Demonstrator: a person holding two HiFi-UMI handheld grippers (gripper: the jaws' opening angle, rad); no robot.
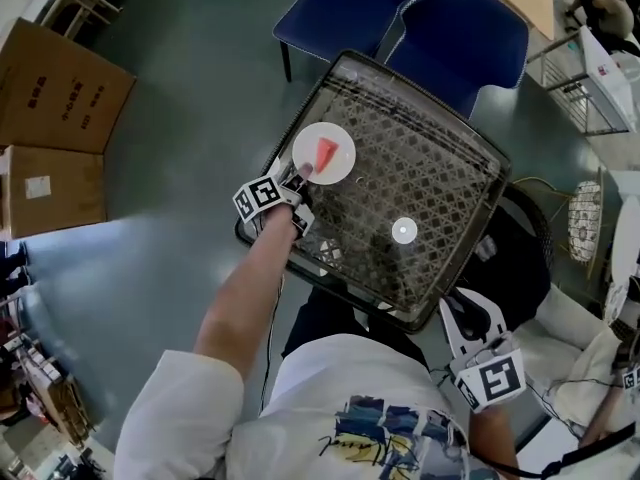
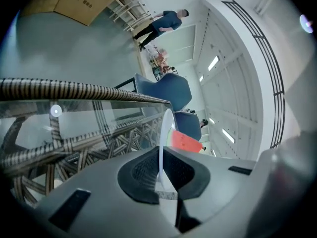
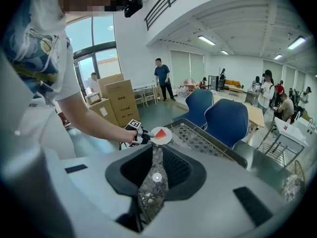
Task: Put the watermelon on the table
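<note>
The room is bright and evenly lit by ceiling strip lights (image 3: pixel 208 40) and tall windows (image 3: pixel 94 48), so shadows are faint. A small round glare spot (image 1: pixel 404 230) shines on the glass-topped table (image 1: pixel 450 168). Every view bows strongly toward dark, vignetted corners. Close to the left gripper's lens, the plate (image 2: pixel 166 133) rim looks soft.

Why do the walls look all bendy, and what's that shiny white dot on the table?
Both gripper views use wide-angle lenses, so straight walls curve and corners go dark. In the head view the white dot is glare, probably a lamp mirrored in the glass tabletop.
</note>
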